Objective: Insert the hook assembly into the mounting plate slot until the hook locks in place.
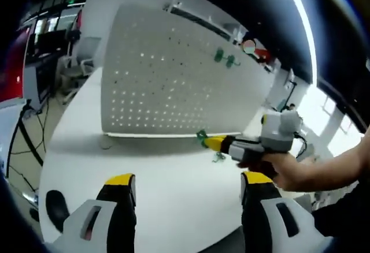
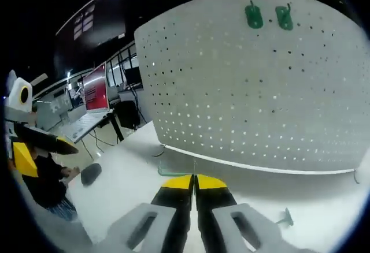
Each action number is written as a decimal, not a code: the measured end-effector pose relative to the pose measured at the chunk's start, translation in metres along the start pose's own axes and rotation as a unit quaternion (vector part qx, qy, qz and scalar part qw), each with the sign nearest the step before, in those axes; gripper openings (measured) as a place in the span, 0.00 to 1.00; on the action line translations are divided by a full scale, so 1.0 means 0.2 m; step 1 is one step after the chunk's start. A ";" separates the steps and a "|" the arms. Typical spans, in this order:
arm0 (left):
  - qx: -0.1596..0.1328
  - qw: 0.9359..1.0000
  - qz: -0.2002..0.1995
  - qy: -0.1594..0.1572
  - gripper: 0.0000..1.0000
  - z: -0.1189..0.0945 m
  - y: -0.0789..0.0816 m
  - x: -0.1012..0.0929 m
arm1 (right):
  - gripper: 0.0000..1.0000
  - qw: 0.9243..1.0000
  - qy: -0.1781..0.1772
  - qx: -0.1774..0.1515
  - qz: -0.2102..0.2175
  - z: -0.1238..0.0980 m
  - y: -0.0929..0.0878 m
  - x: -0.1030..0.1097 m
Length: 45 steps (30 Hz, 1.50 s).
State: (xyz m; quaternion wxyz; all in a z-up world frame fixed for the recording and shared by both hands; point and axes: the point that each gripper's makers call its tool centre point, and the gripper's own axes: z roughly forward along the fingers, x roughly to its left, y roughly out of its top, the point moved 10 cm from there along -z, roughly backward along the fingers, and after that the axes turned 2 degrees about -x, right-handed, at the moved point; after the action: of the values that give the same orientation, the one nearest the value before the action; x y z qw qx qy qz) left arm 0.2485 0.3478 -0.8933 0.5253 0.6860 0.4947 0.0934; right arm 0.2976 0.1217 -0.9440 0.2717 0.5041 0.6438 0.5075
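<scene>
Pegboard panel, white and dotted with rows of small holes, stands upright on the white tabletop and takes up the upper middle of the left gripper view; two green hooks hang on it near its upper right corner. In the same view the left gripper rises from the bottom edge with its yellow-tipped jaws spread wide and nothing between them. At the right centre of that frame a hand holds the right gripper, whose yellow tips sit at the panel's lower right edge with a small green hook piece at them; whether the jaws grip that piece cannot be told from here. Another small green part lies on the tabletop just below the tips. In the right gripper view the right gripper's jaws come up from the bottom centre pressed close together, with only a thin sliver showing between the yellow tips, pointed at the panel's bottom rail. The two green hooks appear at the top right of that frame, and a green part lies on the tabletop at lower right. A dark oval object rests on the tabletop at lower left.
</scene>
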 end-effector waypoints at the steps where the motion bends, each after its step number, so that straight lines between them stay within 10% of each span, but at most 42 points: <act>1: -0.004 1.000 -0.007 -0.004 0.72 0.01 0.01 -0.01 | 0.00 1.000 0.003 -0.006 0.004 -0.02 0.01 0.01; 18: -0.055 0.988 -0.114 -0.084 0.51 0.07 0.09 -0.14 | 0.00 0.991 0.065 -0.097 0.059 -0.29 0.15 0.24; 45: -0.066 0.981 -0.137 -0.123 0.17 0.09 0.08 -0.18 | 0.00 0.982 0.110 -0.127 0.085 -0.34 0.14 0.35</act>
State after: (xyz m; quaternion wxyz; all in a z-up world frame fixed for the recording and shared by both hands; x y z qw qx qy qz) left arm 0.2518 0.3087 -0.8733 0.6339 0.5820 0.5083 -0.0320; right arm 0.2252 0.1597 -0.8843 0.2164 0.4595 0.5551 0.6587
